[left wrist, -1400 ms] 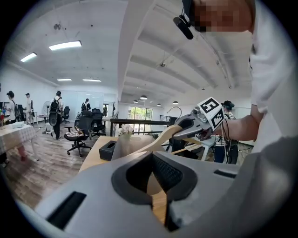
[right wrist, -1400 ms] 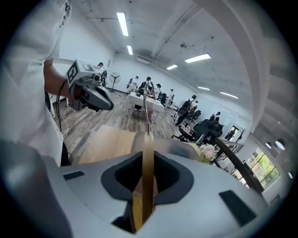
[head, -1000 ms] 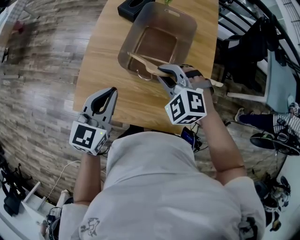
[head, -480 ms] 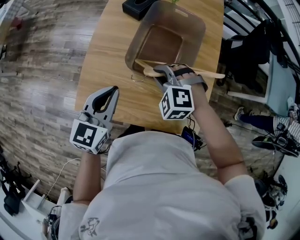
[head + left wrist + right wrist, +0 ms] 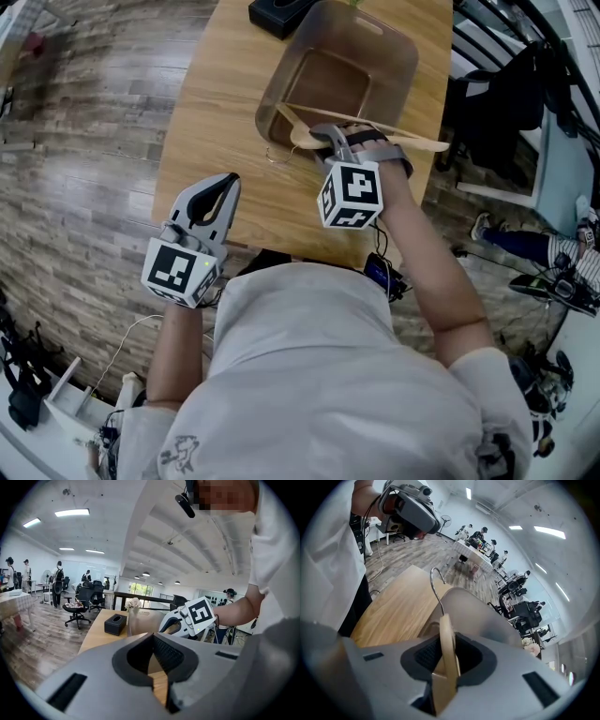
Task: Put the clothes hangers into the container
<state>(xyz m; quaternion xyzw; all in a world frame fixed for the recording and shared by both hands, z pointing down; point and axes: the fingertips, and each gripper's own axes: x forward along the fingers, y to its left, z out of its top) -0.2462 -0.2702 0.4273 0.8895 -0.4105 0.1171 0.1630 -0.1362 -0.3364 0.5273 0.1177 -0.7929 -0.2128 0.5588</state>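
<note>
A wooden clothes hanger [image 5: 412, 142] lies across the near rim of the translucent grey container [image 5: 394, 56] on the wooden table [image 5: 216, 112]. Its wire hook [image 5: 275, 155] hangs outside the container's left corner. My right gripper [image 5: 328, 133] is at the hanger's middle and its jaws are opening. In the right gripper view the hanger [image 5: 446, 639] still stands between the jaws, with a dark gap on its left side, and the hook [image 5: 436, 583] curves above the container [image 5: 483, 616]. My left gripper [image 5: 228, 180] hovers at the table's near edge, shut and empty.
A black box [image 5: 277, 14] sits on the table beyond the container's left corner, also seen in the left gripper view [image 5: 115, 624]. Dark office chairs [image 5: 497, 84] stand to the right of the table. Wood-plank floor lies to the left.
My right gripper has carried the hanger up and left, from the table's near right part to the container's near rim. The left gripper has barely moved.
</note>
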